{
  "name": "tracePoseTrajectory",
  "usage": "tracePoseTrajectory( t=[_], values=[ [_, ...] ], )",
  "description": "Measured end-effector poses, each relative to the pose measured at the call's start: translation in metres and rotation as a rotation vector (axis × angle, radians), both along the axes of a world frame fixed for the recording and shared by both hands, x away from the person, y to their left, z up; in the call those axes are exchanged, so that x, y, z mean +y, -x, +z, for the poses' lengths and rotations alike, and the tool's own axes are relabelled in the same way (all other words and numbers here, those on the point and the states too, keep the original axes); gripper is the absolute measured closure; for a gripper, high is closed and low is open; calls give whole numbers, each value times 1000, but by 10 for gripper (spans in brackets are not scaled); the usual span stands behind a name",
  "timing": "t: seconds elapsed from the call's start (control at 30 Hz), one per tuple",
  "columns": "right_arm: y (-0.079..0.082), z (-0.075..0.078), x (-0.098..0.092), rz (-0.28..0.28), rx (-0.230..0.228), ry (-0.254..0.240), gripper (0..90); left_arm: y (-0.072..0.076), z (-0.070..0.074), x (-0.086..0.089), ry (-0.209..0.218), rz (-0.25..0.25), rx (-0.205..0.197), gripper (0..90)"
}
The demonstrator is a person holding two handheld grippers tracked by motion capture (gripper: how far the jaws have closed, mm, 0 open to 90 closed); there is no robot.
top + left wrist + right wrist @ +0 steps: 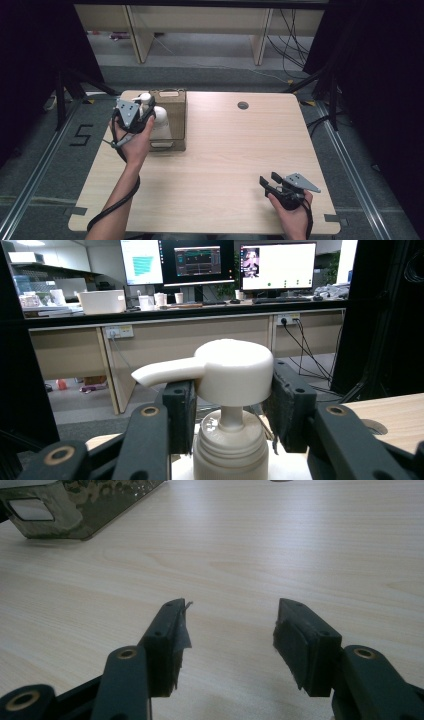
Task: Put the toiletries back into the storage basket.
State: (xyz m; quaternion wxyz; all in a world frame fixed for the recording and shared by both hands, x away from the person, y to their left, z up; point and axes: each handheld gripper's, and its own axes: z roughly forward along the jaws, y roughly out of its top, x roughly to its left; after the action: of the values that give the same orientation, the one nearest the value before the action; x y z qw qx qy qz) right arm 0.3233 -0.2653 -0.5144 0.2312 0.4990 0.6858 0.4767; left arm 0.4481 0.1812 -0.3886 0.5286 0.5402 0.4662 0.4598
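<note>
A white pump bottle [160, 124] stands upright in a brown open box [176, 96] at the table's far left. My left gripper [145, 106] reaches level across the box at the bottle's top. In the left gripper view the pump head [235, 372] sits between the two pads [181, 410], which stand very close on either side without clearly pressing it; the spout points left. My right gripper [268, 179] rests low over the table near its front right, jaws open [230, 640] with bare wood between them.
The wooden table [225, 150] has a round cable hole [243, 105] at the back. The box corner [75, 505] lies far ahead of the right gripper. Desks, monitors and cables stand beyond the table's far edge.
</note>
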Motion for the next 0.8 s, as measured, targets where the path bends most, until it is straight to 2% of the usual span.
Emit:
tracePoseTrajectory(
  t=[0.03, 0.17, 0.27, 0.3, 0.5, 0.53, 0.77, 0.8],
  values=[
    [0, 0, 0, 4, 8, -3, 468, 1, 0, 0, 1, 2, -1, 567],
    [0, 0, 1, 2, 12, -22, 467, 2, -4, -1, 23, -3, 7, 443],
    [0, 0, 1, 0, 11, -23, 466, 5, -7, -1, 31, 1, 1, 412],
    [0, -1, 2, 2, 25, -49, 466, 7, -7, 0, 33, -1, 2, 389],
    [-1, -1, 1, 4, 5, -35, 467, 14, -10, 4, 40, -19, 10, 373],
    [-1, -1, 0, 2, -6, -14, 467, 16, -11, 5, 41, -23, 14, 371],
    [-1, -1, 0, 1, -5, -19, 466, 29, -18, 14, 22, -36, 19, 363],
    [-1, -1, 1, 3, 7, -36, 467, 31, -19, 16, 24, -40, 18, 364]
  ],
)
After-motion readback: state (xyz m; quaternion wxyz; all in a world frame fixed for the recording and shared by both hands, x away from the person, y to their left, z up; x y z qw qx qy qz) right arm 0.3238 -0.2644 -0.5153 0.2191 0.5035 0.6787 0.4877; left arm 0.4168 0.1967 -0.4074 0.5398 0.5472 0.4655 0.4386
